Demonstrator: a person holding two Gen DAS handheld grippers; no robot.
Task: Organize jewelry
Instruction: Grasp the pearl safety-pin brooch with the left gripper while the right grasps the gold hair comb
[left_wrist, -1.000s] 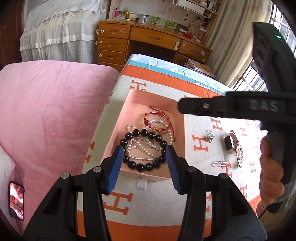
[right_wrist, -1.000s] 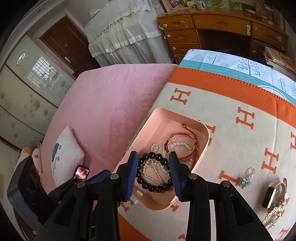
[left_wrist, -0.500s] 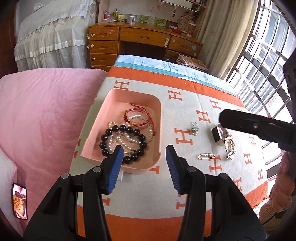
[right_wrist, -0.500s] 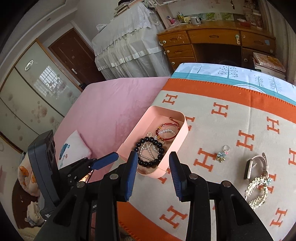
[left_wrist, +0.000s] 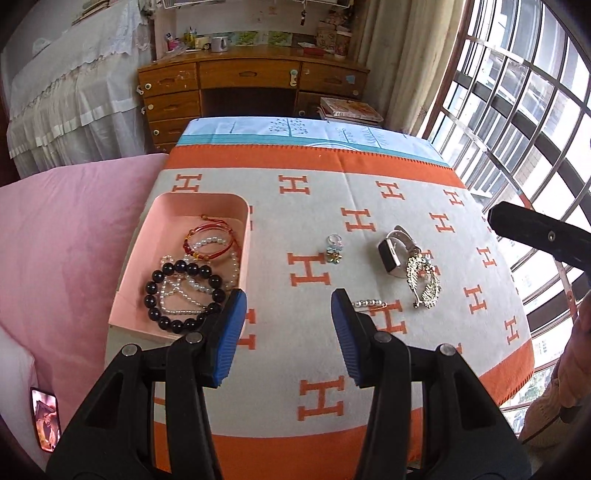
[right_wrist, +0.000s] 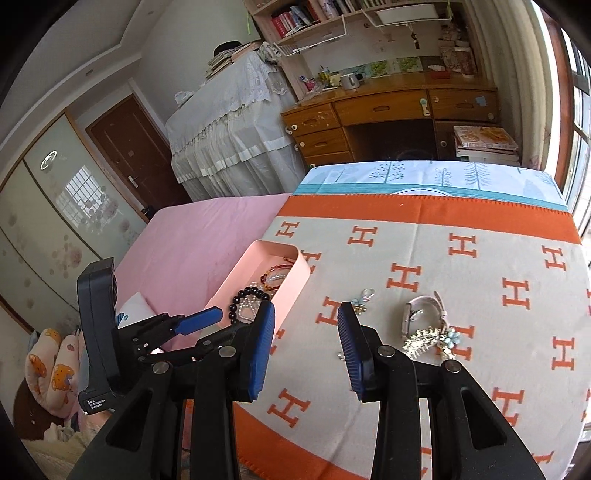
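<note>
Pink tray (left_wrist: 140, 254) holds your bracelets; both claws, left claw (left_wrist: 284, 332) and right claw (right_wrist: 306, 350), hang half-open and empty, aimed at the loose hair clip (left_wrist: 369, 303).

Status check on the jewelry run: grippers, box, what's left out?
Left gripper and right gripper open, empty. Bracelets in pink box. Ring, watch, gold brooch, hair clip loose on blanket. Nothing blocking.

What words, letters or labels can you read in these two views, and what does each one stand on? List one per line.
"H", repeated in orange: on the blanket.
"Data Acquisition System": white label at the base of the left tool's housing.
Book spines on the shelf: too small to read.
Smartwatch screen: dark, nothing readable.
</note>
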